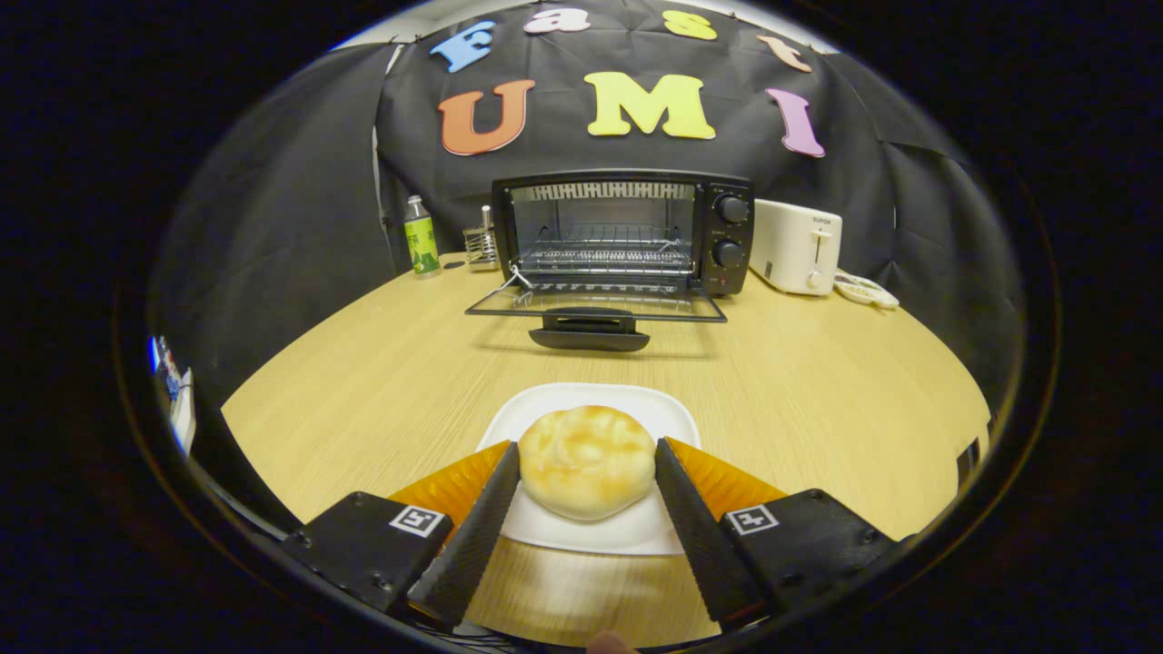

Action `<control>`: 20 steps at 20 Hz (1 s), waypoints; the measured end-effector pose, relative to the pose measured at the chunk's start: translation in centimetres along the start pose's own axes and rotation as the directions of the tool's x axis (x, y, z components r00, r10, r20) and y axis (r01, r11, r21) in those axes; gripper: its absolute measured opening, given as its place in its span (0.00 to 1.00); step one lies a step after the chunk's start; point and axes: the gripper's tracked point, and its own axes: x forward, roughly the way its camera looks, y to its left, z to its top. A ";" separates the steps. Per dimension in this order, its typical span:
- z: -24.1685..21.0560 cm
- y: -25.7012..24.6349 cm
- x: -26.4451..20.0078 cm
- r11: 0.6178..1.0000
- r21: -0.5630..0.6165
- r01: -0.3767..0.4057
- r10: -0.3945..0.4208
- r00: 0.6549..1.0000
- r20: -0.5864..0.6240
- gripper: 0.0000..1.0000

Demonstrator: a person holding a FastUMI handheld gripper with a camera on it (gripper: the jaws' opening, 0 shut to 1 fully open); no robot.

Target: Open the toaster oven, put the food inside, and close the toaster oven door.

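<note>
A golden round bun [586,472] rests on a white plate [595,400] on the wooden table, close in front. My gripper [586,450] has one finger against each side of the bun and is shut on it. Beyond the plate stands the black toaster oven [730,232] against the back wall. Its glass door [595,309] is folded down flat towards me, with the handle [589,339] at the near edge. A wire rack [604,257] shows inside the bare cavity.
A white pop-up toaster [798,247] stands right of the oven, with a small dish [865,291] beside it. Left of the oven are a green-labelled bottle [421,236] and a small metal holder [482,245]. Bare table [818,391] lies between plate and oven door.
</note>
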 end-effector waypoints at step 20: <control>17.4 -1.9 -0.4 0.806 0.511 -0.299 0.208 0.951 0.228 0.37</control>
